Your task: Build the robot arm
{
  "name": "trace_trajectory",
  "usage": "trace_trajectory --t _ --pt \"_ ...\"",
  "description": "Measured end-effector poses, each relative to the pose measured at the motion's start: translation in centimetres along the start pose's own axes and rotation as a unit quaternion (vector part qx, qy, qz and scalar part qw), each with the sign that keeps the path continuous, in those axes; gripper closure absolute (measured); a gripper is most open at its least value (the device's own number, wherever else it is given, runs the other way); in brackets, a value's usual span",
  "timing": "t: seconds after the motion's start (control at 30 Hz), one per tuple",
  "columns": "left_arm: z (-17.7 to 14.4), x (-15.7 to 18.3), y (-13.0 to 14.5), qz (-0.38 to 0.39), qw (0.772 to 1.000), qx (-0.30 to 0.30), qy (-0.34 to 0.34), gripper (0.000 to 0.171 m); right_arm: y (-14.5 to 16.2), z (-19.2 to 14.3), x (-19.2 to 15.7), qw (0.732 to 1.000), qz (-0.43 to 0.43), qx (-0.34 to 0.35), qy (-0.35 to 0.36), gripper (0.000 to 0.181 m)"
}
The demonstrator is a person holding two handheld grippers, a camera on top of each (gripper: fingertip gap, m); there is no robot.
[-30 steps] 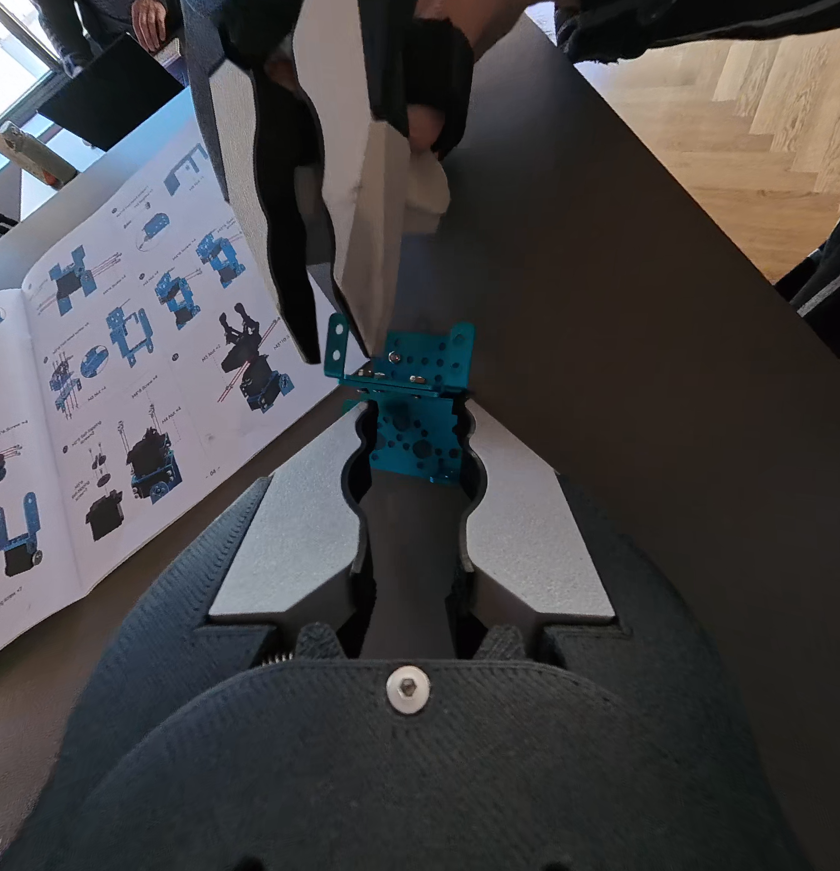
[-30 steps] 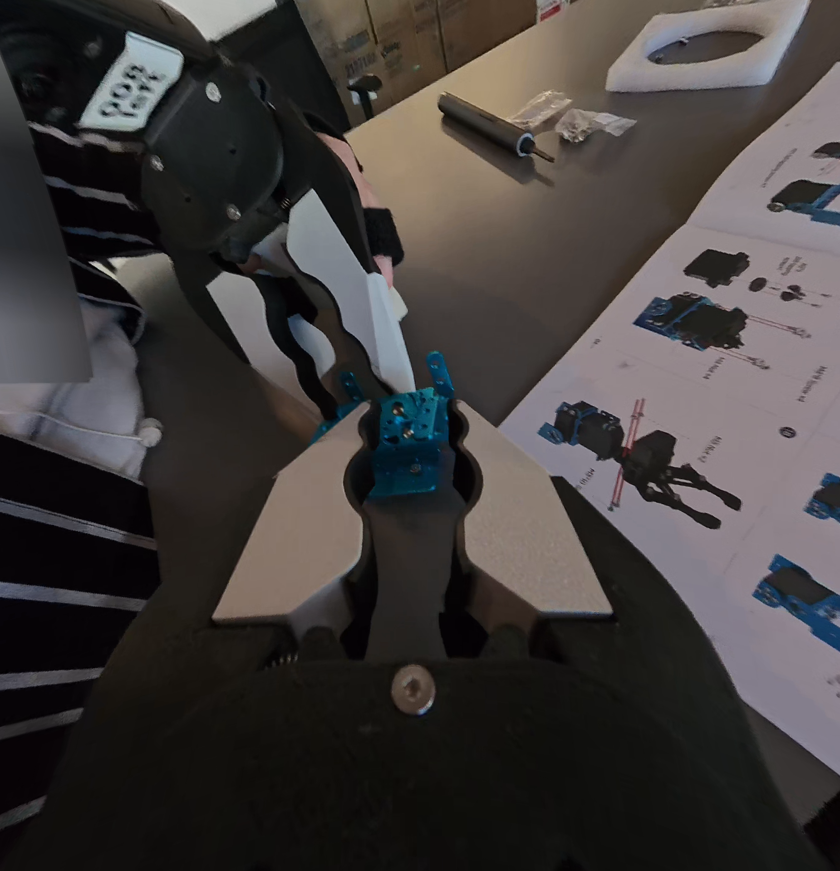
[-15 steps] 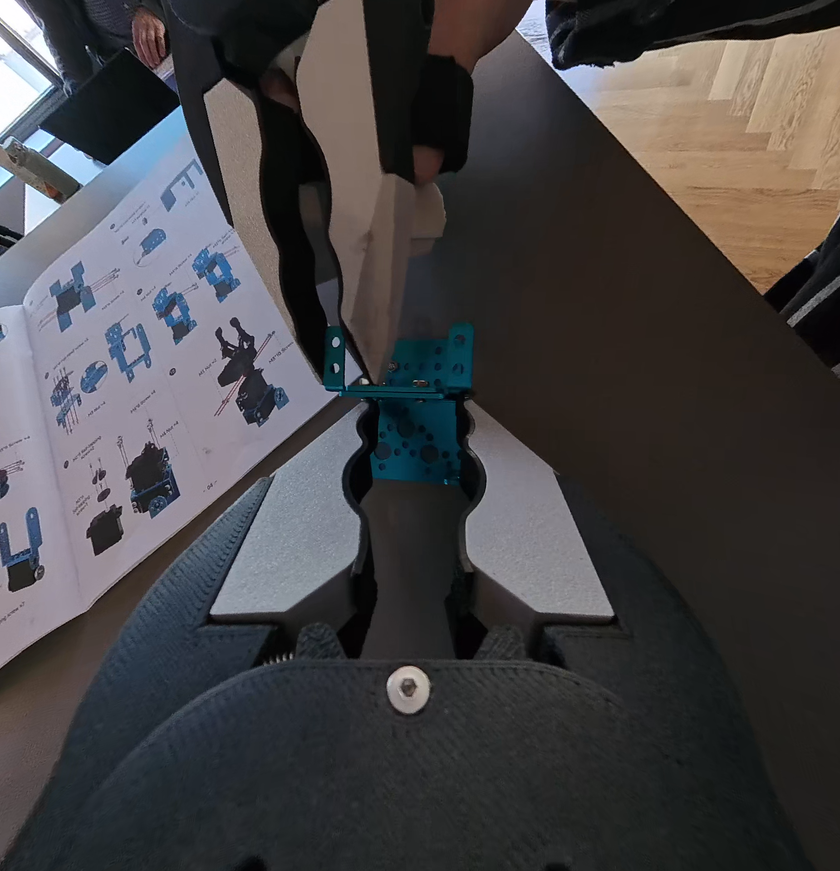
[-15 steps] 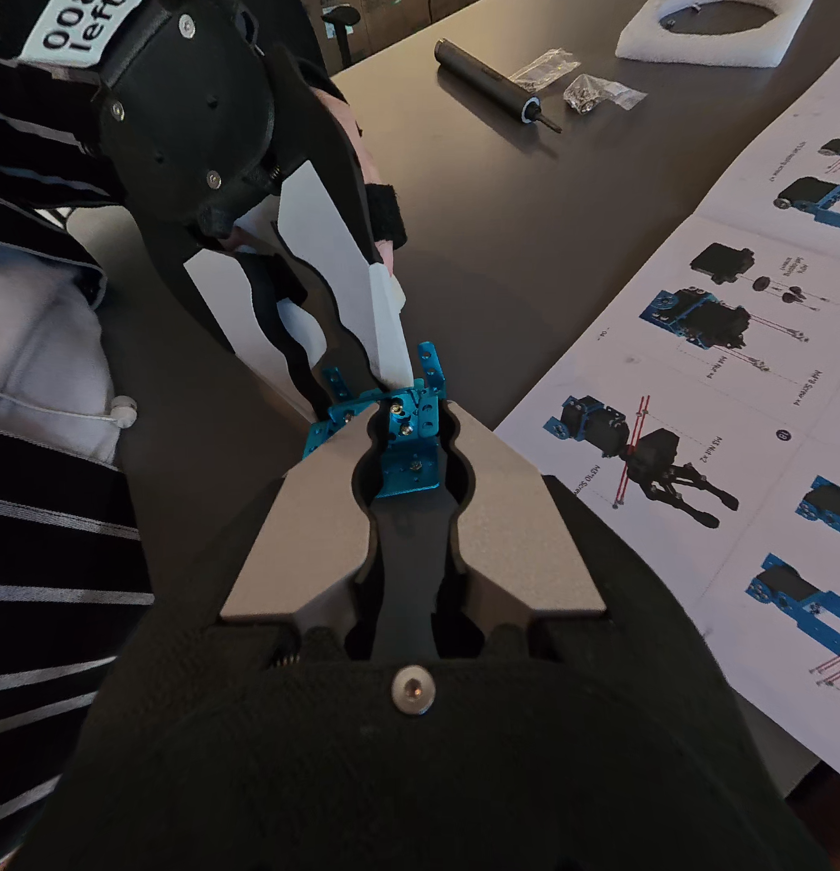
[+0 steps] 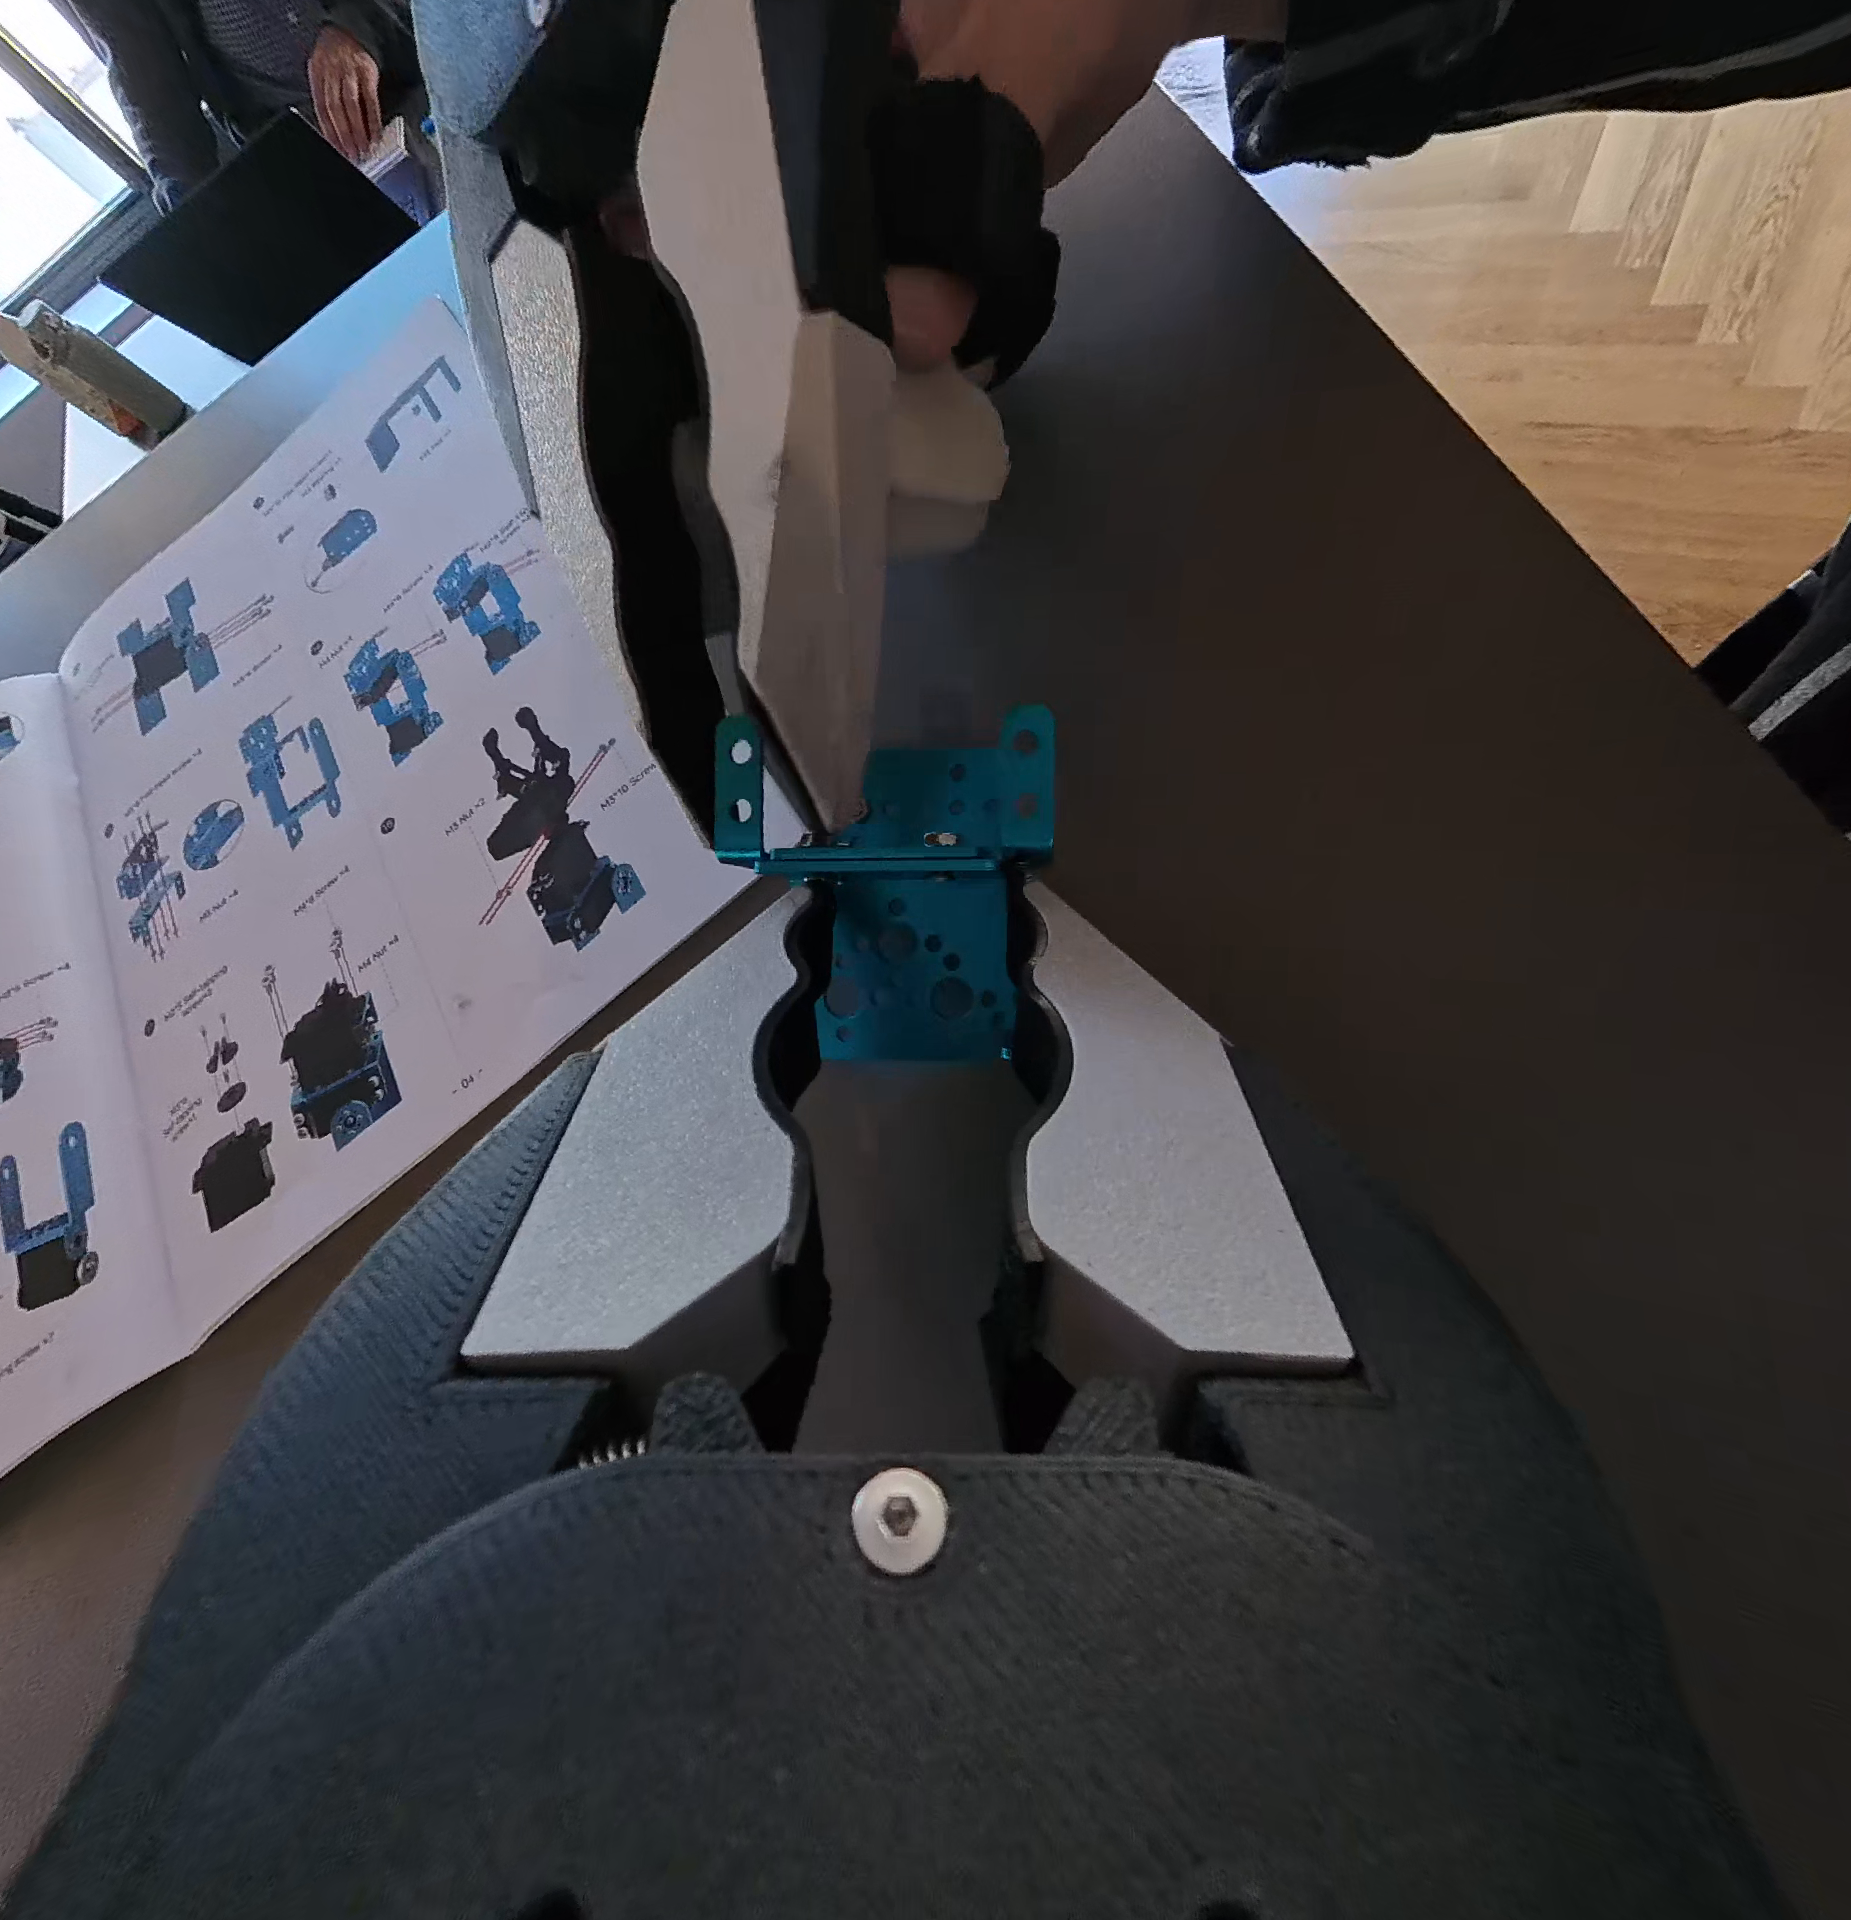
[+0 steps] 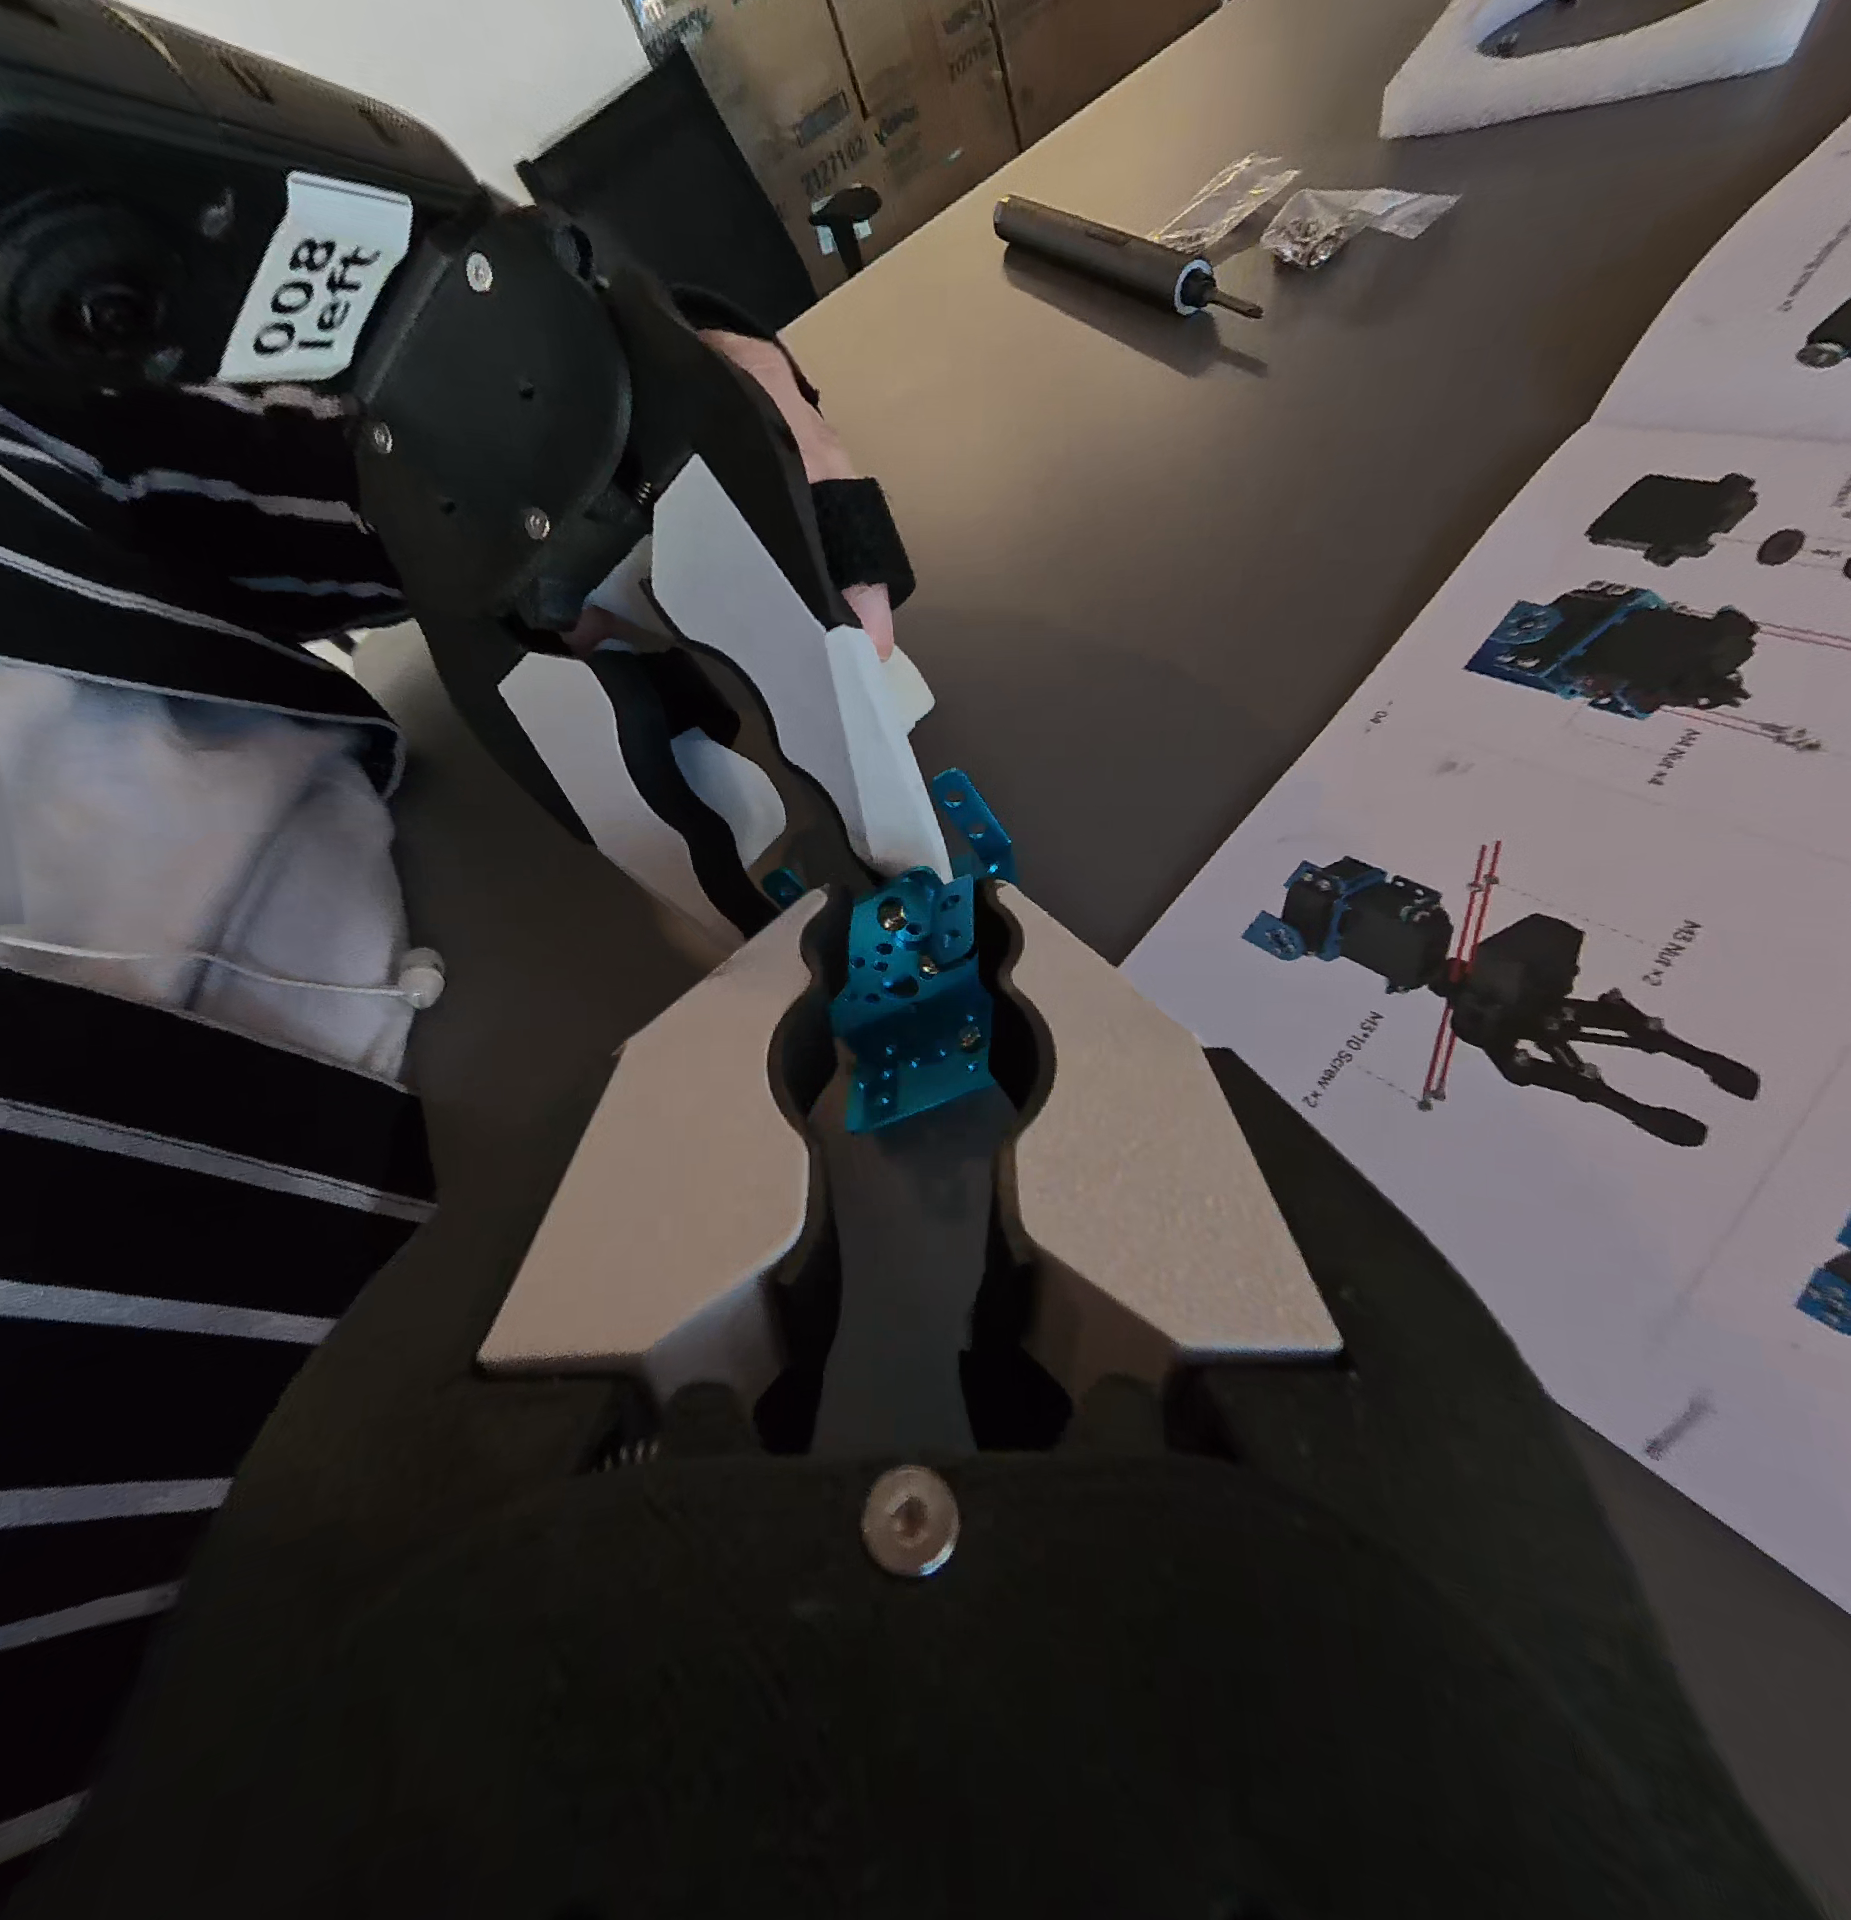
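A dark desk is seen under both tongs, with an open instruction booklet spread beside them. One blue metal bracket is pinched from opposite ends by the left tongs and the right tongs; a black screwdriver lies well beyond.

— What is on your dark table?
— An open book with pictures of blue parts. Farther off you have a grey screwdriver, two small clear bags near its tip, and a white foam piece.
— And past the table?
— Brown boxes and a wood floor.
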State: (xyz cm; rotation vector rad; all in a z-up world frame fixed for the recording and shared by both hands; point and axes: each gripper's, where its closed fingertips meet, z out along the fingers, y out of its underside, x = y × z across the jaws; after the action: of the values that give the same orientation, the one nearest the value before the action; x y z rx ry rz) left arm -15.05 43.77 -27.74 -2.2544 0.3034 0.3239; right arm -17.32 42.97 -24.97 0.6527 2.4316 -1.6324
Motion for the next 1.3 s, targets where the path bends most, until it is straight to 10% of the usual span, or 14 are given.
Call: trace_trajectory --t 1.3 --pt "0.18 -0.39 -0.05 0.003 1.000 -0.003 0.001 0.138 -0.10 -0.10 0.52 0.999 -0.034 -0.009 0.024 0.166"
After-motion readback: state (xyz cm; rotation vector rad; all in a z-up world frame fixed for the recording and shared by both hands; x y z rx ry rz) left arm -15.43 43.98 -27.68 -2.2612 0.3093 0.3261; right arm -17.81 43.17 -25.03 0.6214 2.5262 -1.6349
